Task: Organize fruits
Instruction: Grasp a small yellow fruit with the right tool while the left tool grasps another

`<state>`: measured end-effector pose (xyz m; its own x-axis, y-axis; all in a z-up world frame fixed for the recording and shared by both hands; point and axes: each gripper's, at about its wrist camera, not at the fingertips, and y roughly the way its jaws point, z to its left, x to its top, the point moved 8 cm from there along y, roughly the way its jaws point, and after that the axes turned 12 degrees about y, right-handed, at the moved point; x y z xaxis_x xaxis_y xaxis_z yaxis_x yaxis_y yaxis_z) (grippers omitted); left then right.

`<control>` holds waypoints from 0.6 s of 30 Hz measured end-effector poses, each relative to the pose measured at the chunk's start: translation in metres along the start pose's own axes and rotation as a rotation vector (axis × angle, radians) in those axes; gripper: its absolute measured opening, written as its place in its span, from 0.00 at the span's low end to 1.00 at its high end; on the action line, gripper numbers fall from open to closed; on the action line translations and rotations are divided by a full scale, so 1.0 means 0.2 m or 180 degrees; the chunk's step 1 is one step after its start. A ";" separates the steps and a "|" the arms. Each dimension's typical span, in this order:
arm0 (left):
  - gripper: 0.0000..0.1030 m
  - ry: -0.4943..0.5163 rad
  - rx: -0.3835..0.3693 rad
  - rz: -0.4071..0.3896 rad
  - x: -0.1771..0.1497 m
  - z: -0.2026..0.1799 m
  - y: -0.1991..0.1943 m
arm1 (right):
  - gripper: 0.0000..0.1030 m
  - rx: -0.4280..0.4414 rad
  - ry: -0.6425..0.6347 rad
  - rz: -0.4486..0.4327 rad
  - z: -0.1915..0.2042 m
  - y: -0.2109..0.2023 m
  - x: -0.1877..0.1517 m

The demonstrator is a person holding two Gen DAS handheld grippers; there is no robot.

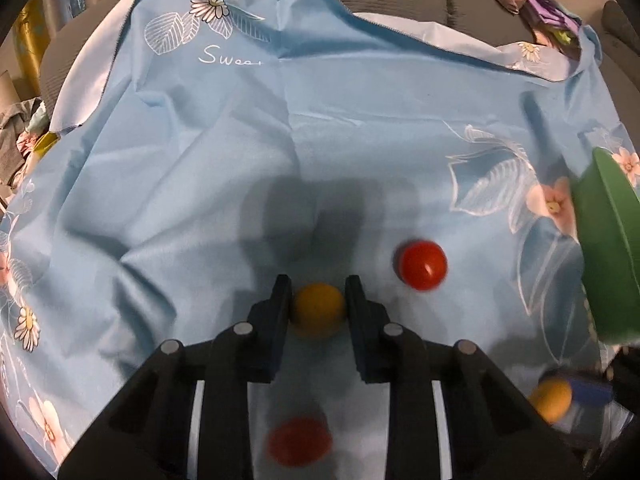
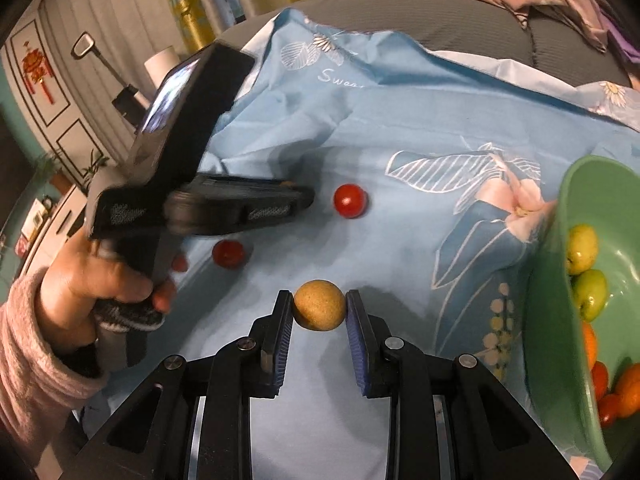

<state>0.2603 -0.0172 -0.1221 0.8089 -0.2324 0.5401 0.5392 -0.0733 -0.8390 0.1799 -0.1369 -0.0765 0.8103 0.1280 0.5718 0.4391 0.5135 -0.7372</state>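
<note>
Now both claws grip yellow fruits: left claw [image 1: 318, 300], right claw [image 2: 319, 307]; next, carry to bowl [image 2: 560, 216].

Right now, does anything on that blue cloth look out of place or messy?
Two red fruits lie loose on the rumpled blue cloth, apart from the green bowl that holds the other fruit. The bowl's rim looks tilted, though the lens may exaggerate that. No spill or damage shows.

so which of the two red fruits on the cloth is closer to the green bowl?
The far red fruit, beyond the left claw's tip and nearer the bowl. The other red fruit lies further left, by the hand.
</note>
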 end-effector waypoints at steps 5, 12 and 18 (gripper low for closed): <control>0.26 -0.0056 -0.0152 -0.0257 -0.05 -0.04 -0.22 | 0.28 -0.0028 0.0025 -0.0099 -0.01 -0.06 0.00; 0.26 -0.0058 -0.0272 -0.0521 -0.13 -0.15 -0.49 | 0.28 -0.0021 0.0052 -0.0254 -0.02 -0.15 0.02; 0.27 -0.0044 -0.0331 -0.0586 -0.17 -0.26 -0.59 | 0.28 -0.0012 0.0036 -0.0375 -0.02 -0.23 0.05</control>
<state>0.1576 -0.0514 -0.0452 0.7023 -0.1926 0.6853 0.6518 -0.2131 -0.7279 0.1696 -0.1625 -0.0384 0.7573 0.0573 0.6506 0.5331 0.5213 -0.6664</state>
